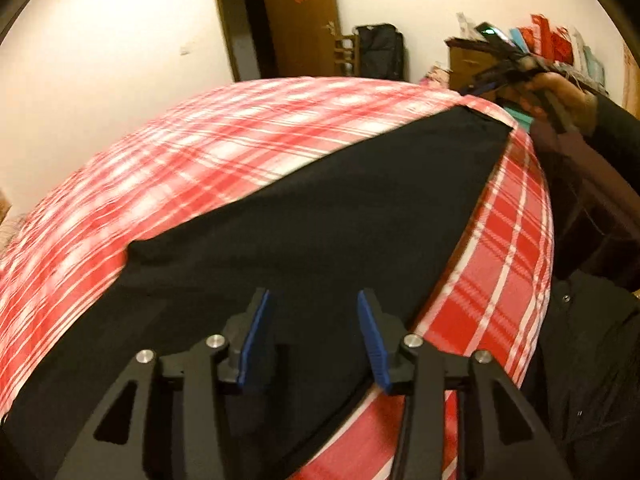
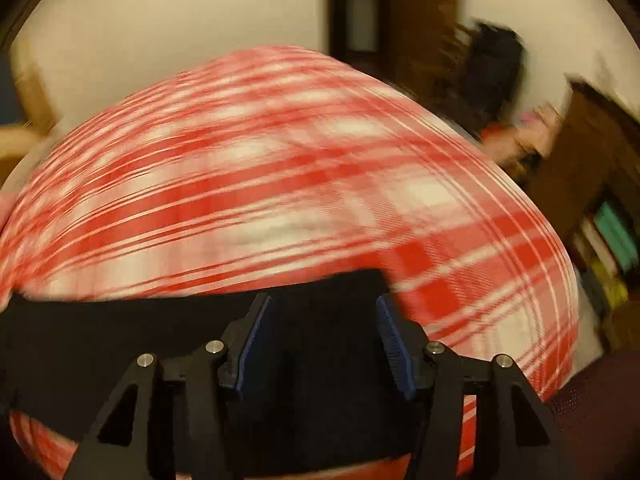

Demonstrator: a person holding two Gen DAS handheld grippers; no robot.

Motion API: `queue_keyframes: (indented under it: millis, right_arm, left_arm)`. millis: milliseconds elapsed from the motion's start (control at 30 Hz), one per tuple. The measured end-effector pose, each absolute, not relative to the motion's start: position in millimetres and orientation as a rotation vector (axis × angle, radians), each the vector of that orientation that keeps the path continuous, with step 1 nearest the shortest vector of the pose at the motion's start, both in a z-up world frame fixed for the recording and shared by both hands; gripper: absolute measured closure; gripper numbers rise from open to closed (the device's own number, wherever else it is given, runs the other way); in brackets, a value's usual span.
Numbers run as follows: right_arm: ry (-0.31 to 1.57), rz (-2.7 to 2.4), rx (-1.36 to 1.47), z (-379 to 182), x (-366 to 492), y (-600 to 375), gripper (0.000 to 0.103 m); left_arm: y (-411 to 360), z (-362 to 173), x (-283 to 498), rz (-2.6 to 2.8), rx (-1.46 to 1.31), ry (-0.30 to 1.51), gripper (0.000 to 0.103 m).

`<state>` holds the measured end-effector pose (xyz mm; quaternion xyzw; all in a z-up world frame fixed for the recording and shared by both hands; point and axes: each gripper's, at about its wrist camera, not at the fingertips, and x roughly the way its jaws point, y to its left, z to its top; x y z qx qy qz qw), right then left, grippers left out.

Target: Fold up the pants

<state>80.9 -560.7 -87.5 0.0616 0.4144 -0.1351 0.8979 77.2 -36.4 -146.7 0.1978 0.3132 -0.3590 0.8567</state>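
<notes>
- Left wrist view: the left gripper (image 1: 314,312) is held with jaws apart above the black pants (image 1: 304,224).
- The pants are spread flat on the red plaid sheet (image 1: 224,140).
- Farther off, the right gripper (image 1: 476,89) is seen at the pants' far corner; in its own view (image 2: 324,316), its jaws are seen apart.

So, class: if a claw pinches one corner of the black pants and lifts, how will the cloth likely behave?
The black pants lie flat and limp on the plaid sheet, so they would probably sag and drape, not hold shape. The cloth looks matte, so it likely won't slip from the open left claw, though pushing may bunch it.
</notes>
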Motion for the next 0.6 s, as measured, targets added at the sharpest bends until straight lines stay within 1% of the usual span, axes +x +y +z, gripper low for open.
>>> queue_keyframes:
  millis: [133, 300, 367, 433, 533, 567, 600]
  right_arm:
    - [0.834, 0.047, 0.033, -74, 83, -447, 0.048]
    - [0.843, 0.417, -0.183, -91, 72, -303, 0.048]
    - [0.861, 0.482, -0.228, -105, 70, -267, 0.048]
    - [0.921, 0.517, -0.228, -126, 75, -246, 0.048]
    - [1.024, 0.514, -0.243, -156, 81, -235, 0.049]
    - [1.006, 0.509, -0.267, -158, 75, -233, 0.049]
    - [0.998, 0.517, -0.306, -159, 68, -229, 0.049]
  left_arm:
    - [-18, -157, 83, -0.705, 0.391, 0.700, 0.054]
    - [-15, -165, 75, -0.723, 0.382, 0.723, 0.053]
    - [-15, -173, 73, -0.718, 0.380, 0.742, 0.053]
    - [-12, -176, 72, -0.719, 0.341, 0.740, 0.053]
    - [-6, -176, 71, -0.738, 0.280, 0.752, 0.053]
    - [-5, -176, 69, -0.751, 0.275, 0.751, 0.052]
    - [-6, -177, 65, -0.769, 0.285, 0.748, 0.048]
